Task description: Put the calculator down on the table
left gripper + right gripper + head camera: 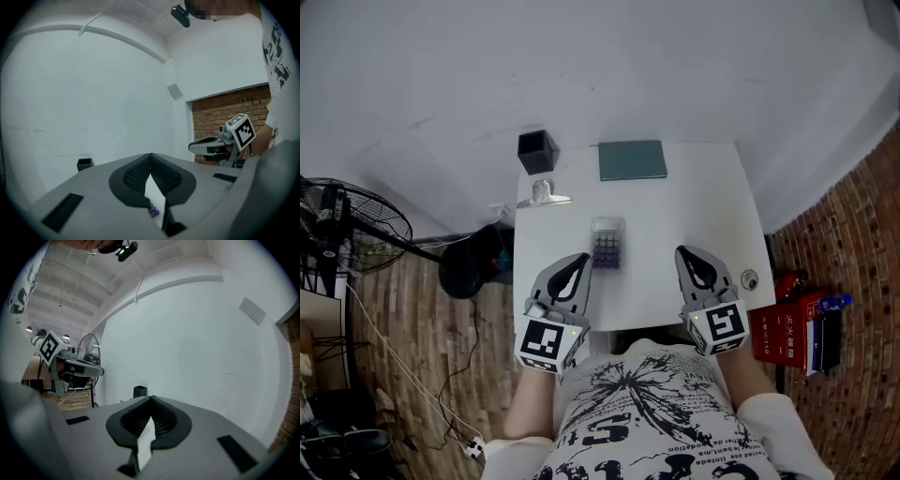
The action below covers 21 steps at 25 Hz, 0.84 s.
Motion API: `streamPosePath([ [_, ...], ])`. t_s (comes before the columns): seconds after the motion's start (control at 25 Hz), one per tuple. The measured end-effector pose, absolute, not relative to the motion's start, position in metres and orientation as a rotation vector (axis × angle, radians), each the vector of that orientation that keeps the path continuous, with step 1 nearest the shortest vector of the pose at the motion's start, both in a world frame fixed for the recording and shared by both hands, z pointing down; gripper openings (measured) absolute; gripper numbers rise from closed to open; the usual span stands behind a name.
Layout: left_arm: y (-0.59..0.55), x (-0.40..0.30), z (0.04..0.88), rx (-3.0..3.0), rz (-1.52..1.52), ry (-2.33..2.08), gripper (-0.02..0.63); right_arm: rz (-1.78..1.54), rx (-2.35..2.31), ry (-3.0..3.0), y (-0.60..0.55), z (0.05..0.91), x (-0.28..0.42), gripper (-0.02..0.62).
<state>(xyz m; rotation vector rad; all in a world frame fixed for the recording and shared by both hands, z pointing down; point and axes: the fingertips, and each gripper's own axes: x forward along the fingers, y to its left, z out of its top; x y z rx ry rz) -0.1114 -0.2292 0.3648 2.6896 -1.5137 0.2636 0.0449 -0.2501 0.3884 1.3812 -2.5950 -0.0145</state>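
Left gripper (150, 156) ribbed, tapered; calculator (607, 244) rectangular.

The calculator (607, 243) lies mid-bench (694, 206), just beside the left gripper (579, 262), with the right gripper (686, 255) apart near the bench's near edge and a green book (632, 159) at its far edge.

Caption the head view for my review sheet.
Calculator lies on the white table; left gripper and right gripper hover shut and empty nearby.
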Motion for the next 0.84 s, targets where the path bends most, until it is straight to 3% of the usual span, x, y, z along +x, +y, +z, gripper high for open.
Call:
streamPosePath([
  [0.84,-0.246,-0.101,0.374,2.688,0.300,-1.460,0.014,-0.008,1.388,-2.587,-0.272,0.394,0.048,0.014],
])
